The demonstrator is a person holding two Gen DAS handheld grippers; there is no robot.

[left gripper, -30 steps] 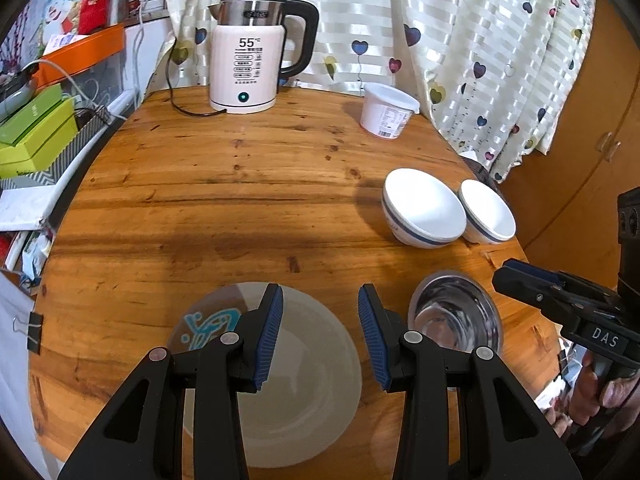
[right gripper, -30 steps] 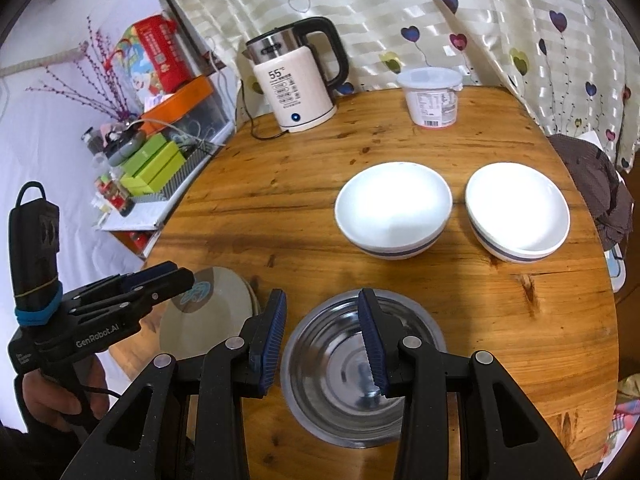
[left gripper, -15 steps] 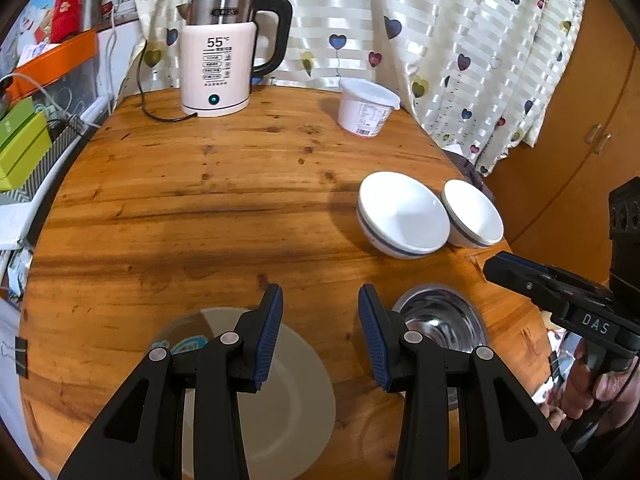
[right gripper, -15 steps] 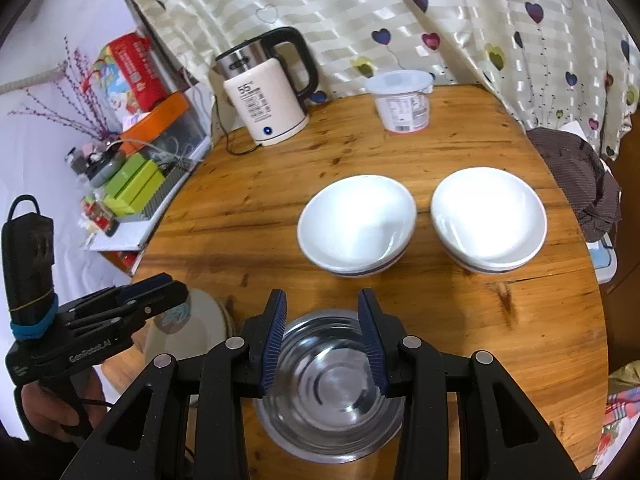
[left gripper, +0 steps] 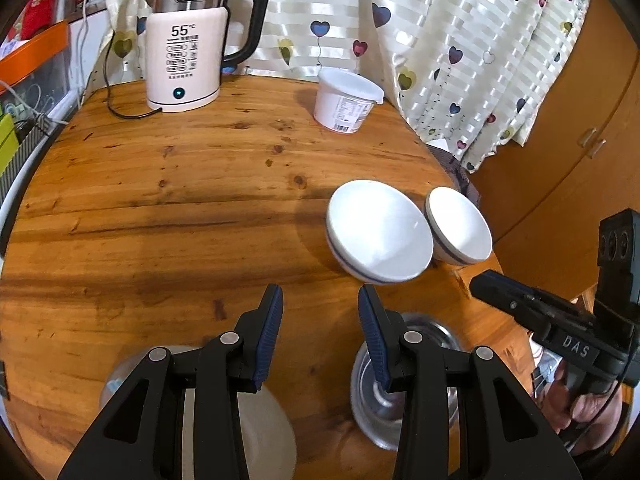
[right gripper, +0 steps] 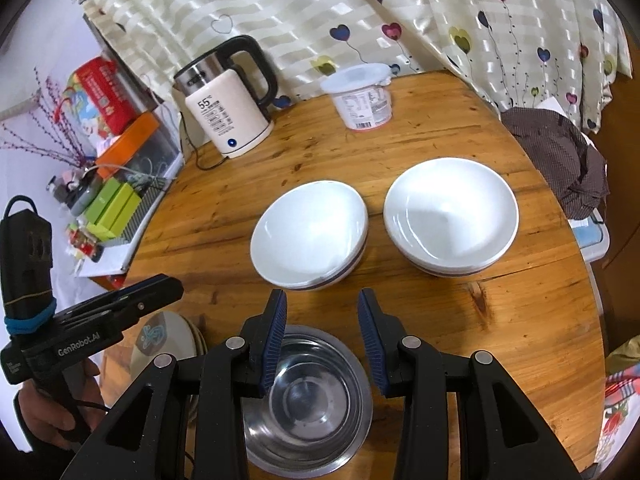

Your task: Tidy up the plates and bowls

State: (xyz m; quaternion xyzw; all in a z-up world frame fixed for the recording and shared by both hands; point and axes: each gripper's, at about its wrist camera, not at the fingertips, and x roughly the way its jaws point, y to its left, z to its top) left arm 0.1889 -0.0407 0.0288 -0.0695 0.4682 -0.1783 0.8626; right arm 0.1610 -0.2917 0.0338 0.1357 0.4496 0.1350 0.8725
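Observation:
Two white bowls with a blue band stand side by side on the round wooden table (right gripper: 440,148): the left bowl (right gripper: 310,234) (left gripper: 380,232) and the right bowl (right gripper: 452,216) (left gripper: 458,224). A steel bowl (right gripper: 308,400) (left gripper: 400,408) sits near the front edge, under my open, empty right gripper (right gripper: 322,336). A grey plate (left gripper: 260,428) (right gripper: 164,340) lies at the front left, under my open, empty left gripper (left gripper: 320,332). Each gripper also shows from the side in the other view: the right one (left gripper: 480,284), the left one (right gripper: 176,284).
A white electric kettle (left gripper: 188,48) with its cord stands at the back left. A white lidded tub (left gripper: 346,100) stands at the back. A heart-print curtain hangs behind the table. Boxes and clutter fill a shelf (right gripper: 116,196) to the left. Brown cloth (right gripper: 560,160) lies off the right edge.
Both grippers have moved forward over the table towards the white bowls. The plate and steel bowl now sit lower in view, partly hidden by the fingers. Both grippers stay open.

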